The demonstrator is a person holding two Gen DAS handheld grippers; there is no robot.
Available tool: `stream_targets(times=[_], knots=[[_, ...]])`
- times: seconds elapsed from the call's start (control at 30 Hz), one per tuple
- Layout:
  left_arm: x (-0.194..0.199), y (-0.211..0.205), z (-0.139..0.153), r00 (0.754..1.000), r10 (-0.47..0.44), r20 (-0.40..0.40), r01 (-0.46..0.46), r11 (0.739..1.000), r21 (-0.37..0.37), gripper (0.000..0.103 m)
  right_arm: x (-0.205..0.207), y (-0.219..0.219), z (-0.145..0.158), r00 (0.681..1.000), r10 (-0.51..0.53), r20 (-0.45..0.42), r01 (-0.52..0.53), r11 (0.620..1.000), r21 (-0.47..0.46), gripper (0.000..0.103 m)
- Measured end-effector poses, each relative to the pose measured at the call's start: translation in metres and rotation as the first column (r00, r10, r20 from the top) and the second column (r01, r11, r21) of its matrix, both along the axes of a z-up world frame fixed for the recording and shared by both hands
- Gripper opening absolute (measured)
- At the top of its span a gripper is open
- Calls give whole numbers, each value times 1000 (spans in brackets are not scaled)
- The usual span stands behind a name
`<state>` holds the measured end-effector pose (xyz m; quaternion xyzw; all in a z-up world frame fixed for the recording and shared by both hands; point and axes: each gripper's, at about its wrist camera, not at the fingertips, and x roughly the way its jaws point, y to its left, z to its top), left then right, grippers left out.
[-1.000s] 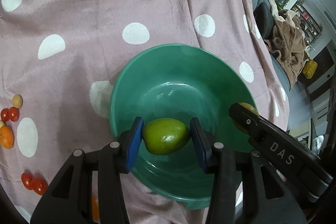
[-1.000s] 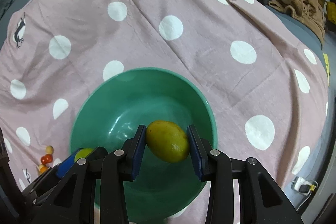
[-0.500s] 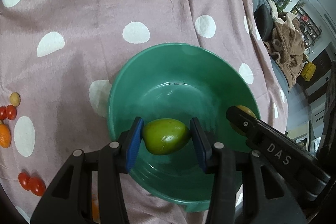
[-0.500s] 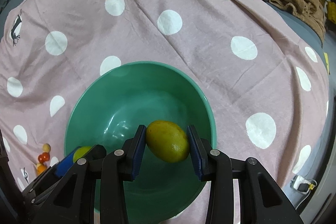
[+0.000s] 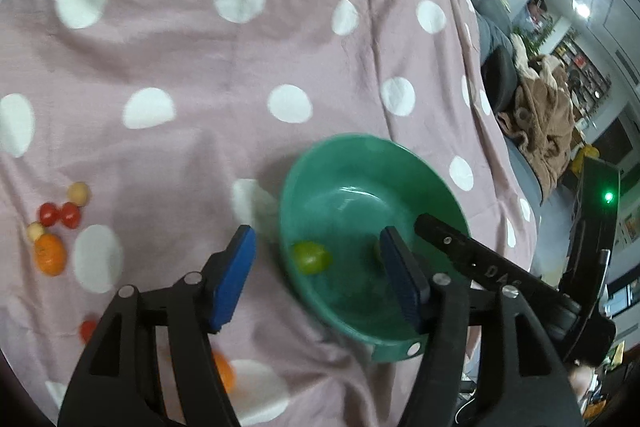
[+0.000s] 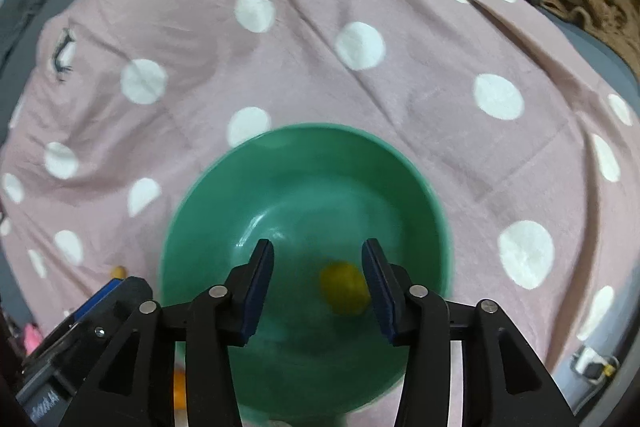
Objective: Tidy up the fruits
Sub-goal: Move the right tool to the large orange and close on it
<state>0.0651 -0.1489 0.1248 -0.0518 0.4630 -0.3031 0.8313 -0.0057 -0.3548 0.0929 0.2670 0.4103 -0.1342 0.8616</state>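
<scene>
A green bowl (image 5: 400, 163) sits on the pink polka-dot cloth; it also shows in the right wrist view (image 6: 224, 171). A green fruit (image 5: 310, 257) lies loose inside it. A yellow fruit (image 6: 343, 287), blurred, lies in the bowl in the right wrist view. My left gripper (image 5: 318, 277) is open and empty, its jaws astride the bowl's left rim. My right gripper (image 6: 318, 287) is open and empty above the bowl, and its arm (image 5: 496, 271) reaches in from the right in the left wrist view.
Loose fruit lies on the cloth at left: cherry tomatoes (image 5: 60, 214), an orange (image 5: 50, 253), small pale fruits (image 5: 78, 193), another tomato (image 5: 87, 330) and an orange (image 5: 224, 373) under the left gripper. A sofa with a brown blanket (image 5: 540, 119) stands beyond the right edge.
Both grippers have opened and let go of their fruits, which now lie in the bowl. The left gripper has shifted left and back, so the bowl sits further right in its view.
</scene>
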Motion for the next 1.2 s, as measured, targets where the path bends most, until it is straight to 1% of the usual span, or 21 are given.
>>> stream_targets(times=[0.07,0.17,0.27,0.3,0.37,0.43,0.53,0.6,0.67,0.7,0.77,0.8,0.87,0.97,1.03,1.1,1.13,1.2], knots=[[-1,19,7,999,32,7,-32,999,2,64,-1,4,4,1000,8,15,-8,1000,3,53],[-2,56,16,993,105,46,-106,994,35,66,0,15,11,999,41,32,-41,999,-4,53],[-1,97,18,979,193,58,-197,977,75,67,4,32,18,991,112,71,-114,993,28,53],[0,114,16,971,231,61,-236,968,89,67,6,41,20,986,143,81,-147,988,38,53],[0,137,10,957,283,67,-289,951,107,67,11,58,25,974,204,96,-208,978,34,53],[2,160,-2,941,331,66,-337,933,128,67,15,79,29,959,267,97,-270,963,14,53],[7,187,-25,920,390,49,-392,908,147,66,23,110,26,932,357,67,-357,934,-10,53],[17,197,-35,907,420,33,-418,889,187,66,27,129,19,912,409,30,-409,912,-17,53],[21,203,-37,906,421,53,-423,890,171,66,29,145,6,897,442,-13,-442,897,-7,53],[26,203,-40,907,419,47,-421,891,171,66,27,149,-1,894,448,-31,-448,894,1,53],[33,204,-49,911,412,14,-408,899,158,64,26,161,-14,880,470,-77,-470,882,8,53],[36,204,-53,914,406,-6,-400,904,150,63,25,167,-21,867,488,-103,-490,872,4,53],[42,202,-65,915,401,-41,-388,905,173,60,24,176,-31,852,506,-137,-511,860,-4,53],[47,198,-73,920,390,-45,-374,904,206,56,22,182,-43,836,519,-176,-524,851,23,53],[49,200,-75,918,392,-63,-375,909,181,55,21,190,-48,823,532,-200,-539,842,21,53],[54,203,-78,913,395,-104,-379,914,145,55,17,197,-54,810,539,-231,-556,831,-12,53],[57,203,-80,911,394,-122,-377,915,142,55,17,198,-57,806,538,-245,-559,829,-20,52],[61,200,-81,908,398,-126,-378,912,158,55,19,200,-65,792,543,-278,-569,822,-19,49]])
